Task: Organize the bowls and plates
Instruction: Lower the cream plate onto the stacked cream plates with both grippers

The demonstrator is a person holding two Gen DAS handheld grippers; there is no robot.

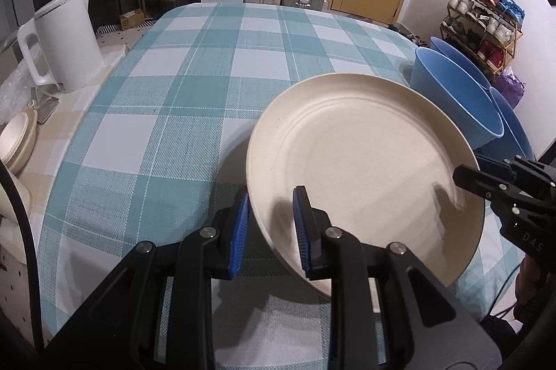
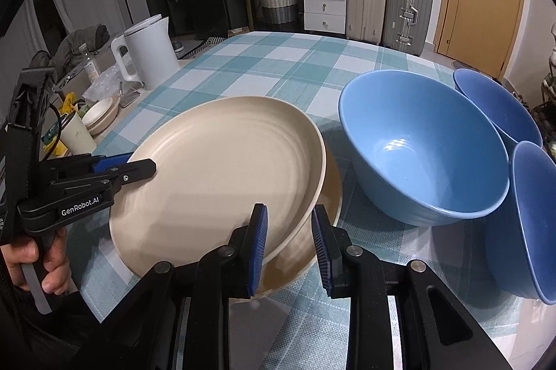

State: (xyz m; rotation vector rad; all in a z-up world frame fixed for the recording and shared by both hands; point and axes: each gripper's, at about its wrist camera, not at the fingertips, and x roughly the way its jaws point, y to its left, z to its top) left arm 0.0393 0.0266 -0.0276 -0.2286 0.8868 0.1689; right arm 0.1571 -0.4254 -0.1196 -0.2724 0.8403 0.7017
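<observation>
A cream plate (image 2: 215,175) is held tilted over a second plate (image 2: 312,251) near the tabletop's front edge, its rim straddled by both part-open grippers, left (image 1: 271,231) and right (image 2: 288,248). Three blue bowls (image 2: 424,147) remain unstacked at the right edge.

Cream plate (image 2: 215,175) — tilted, beside blue bowls (image 2: 424,147)

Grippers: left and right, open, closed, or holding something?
Left gripper: open, fingers either side of the top plate rim.
Right gripper: open, straddling the same rim.
</observation>
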